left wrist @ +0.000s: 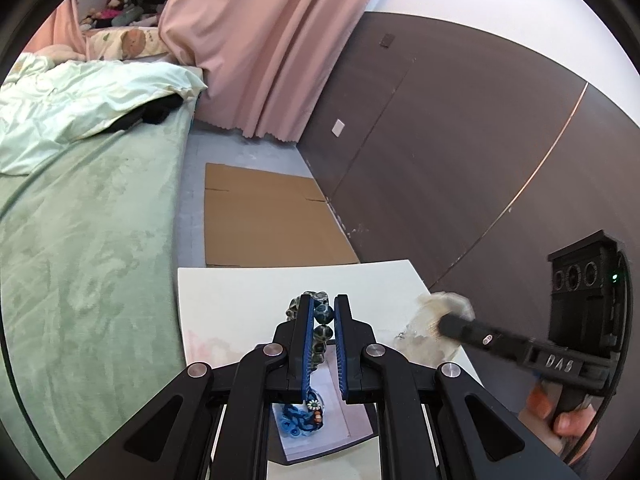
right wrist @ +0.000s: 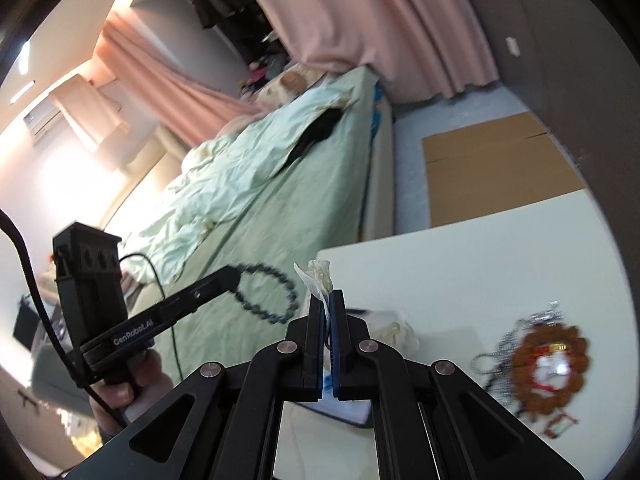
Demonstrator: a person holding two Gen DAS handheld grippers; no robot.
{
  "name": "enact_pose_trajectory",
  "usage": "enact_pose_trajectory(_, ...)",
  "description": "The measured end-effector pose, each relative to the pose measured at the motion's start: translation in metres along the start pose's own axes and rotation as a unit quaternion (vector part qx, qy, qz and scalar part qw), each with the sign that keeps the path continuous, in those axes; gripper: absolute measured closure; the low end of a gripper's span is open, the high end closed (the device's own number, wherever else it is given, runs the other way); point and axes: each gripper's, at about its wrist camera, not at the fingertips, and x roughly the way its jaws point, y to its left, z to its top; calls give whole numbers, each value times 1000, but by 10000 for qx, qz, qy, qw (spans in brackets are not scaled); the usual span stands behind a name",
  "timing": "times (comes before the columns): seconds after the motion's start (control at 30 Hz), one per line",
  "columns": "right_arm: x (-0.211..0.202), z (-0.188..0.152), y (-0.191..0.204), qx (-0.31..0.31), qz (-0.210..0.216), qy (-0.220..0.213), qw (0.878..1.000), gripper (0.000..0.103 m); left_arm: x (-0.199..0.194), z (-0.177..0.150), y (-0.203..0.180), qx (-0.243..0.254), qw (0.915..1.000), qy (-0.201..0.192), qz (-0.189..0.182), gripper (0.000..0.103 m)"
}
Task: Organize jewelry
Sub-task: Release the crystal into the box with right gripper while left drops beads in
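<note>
Left gripper (left wrist: 323,308) closed on a dark bead bracelet (left wrist: 322,322); the loop hangs off its tips, held in the air by the table's (right wrist: 480,248) left edge. Right gripper (right wrist: 327,300) clamped tight on a clear plastic bag (right wrist: 318,276), which sticks up from between its pads, above the table. On the table, far right: brown bead bracelet (right wrist: 550,364) over a silver chain (right wrist: 516,336). Blue trinkets (left wrist: 298,420) lie under the left gripper.

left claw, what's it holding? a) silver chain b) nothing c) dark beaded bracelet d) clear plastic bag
c: the left claw is shut on the dark beaded bracelet, whose loop hangs from its tip in the right wrist view, while the right claw pinches the clear plastic bag.
</note>
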Motion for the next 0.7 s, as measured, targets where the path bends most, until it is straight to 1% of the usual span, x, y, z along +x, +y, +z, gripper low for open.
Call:
enact_pose_trajectory(0.07, 17, -4, -1, 78, 92, 267, 9996, 98, 0, 0, 1, -3, 10000, 21, -15, 93)
enact_pose_trajectory(0.1, 24, -6, -4, 86, 36, 414, 9991, 92, 0, 0, 1, -5, 10000, 31, -20, 93)
enact_pose_trajectory(0.13, 32, -8, -8, 111, -81, 543, 9984, 69, 1, -1, 1, -8, 10000, 55, -31, 93)
enact_pose_trajectory(0.17, 37, -12, -15, 183, -233, 580, 9979, 56, 2, -2, 1, -8, 10000, 84, -44, 93)
enact_pose_trajectory(0.2, 35, -16, -21, 246, -349, 497, 9979, 42, 3, -3, 0, -1, 9999, 122, -60, 93)
enact_pose_trajectory(0.27, 30, -20, -28, 261, -460, 427, 9977, 42, 6, -5, -2, 40, 9998, 192, -83, 93)
enact_pose_trajectory(0.4, 8, -26, -40, 385, -558, 201, 9975, 42, 16, -11, -9, 155, 9990, 396, -130, 93)
enact_pose_trajectory(0.57, -18, -36, -50, 468, -595, -92, 9971, 41, 29, -19, -18, 207, 9976, 647, -139, 93)
enact_pose_trajectory(0.7, -25, -46, -64, 605, -675, -61, 9959, 41, 37, -25, -31, 375, 9958, 832, -123, 93)
